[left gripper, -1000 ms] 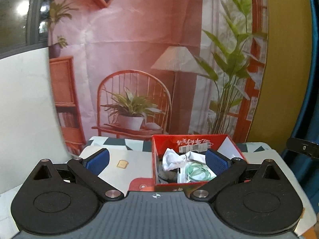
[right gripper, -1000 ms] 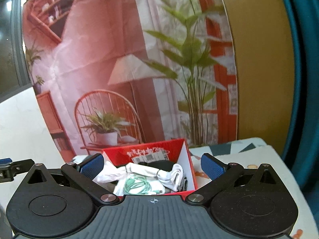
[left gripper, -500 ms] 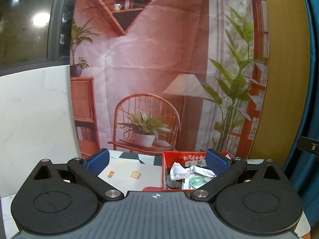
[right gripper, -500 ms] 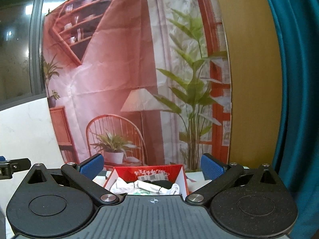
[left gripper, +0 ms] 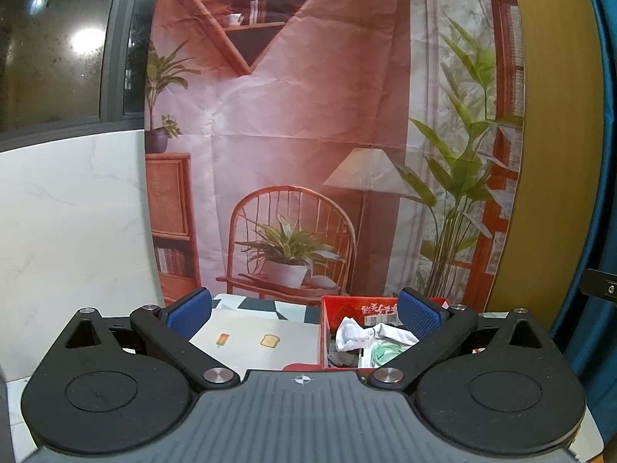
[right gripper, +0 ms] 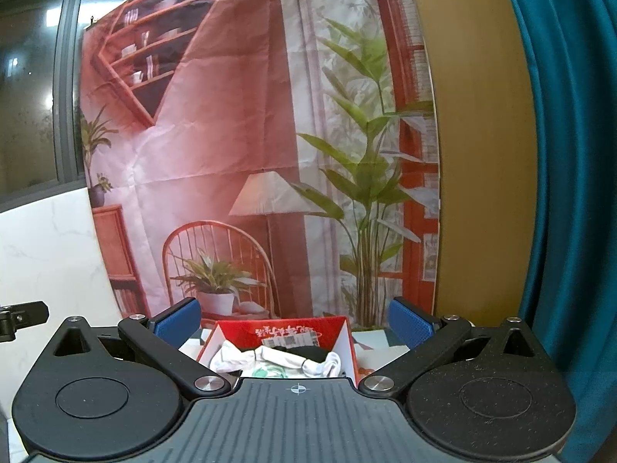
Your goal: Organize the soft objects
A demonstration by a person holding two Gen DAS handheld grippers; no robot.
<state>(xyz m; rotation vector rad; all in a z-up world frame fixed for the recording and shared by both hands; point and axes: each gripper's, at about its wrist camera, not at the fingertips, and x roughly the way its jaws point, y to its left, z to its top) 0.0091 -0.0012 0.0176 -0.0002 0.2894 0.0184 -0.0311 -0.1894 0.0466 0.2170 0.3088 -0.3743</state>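
I hold my left gripper [left gripper: 304, 314] and right gripper [right gripper: 295, 320] level above the table [left gripper: 250, 341], both with fingers spread wide and empty, since the white socks [right gripper: 270, 359] lie heaped inside the red box [right gripper: 343, 343].

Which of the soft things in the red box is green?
The coiled mint-green cord, low in the red box under the white sock. The other soft items are white or dark; it alone is green and looped.
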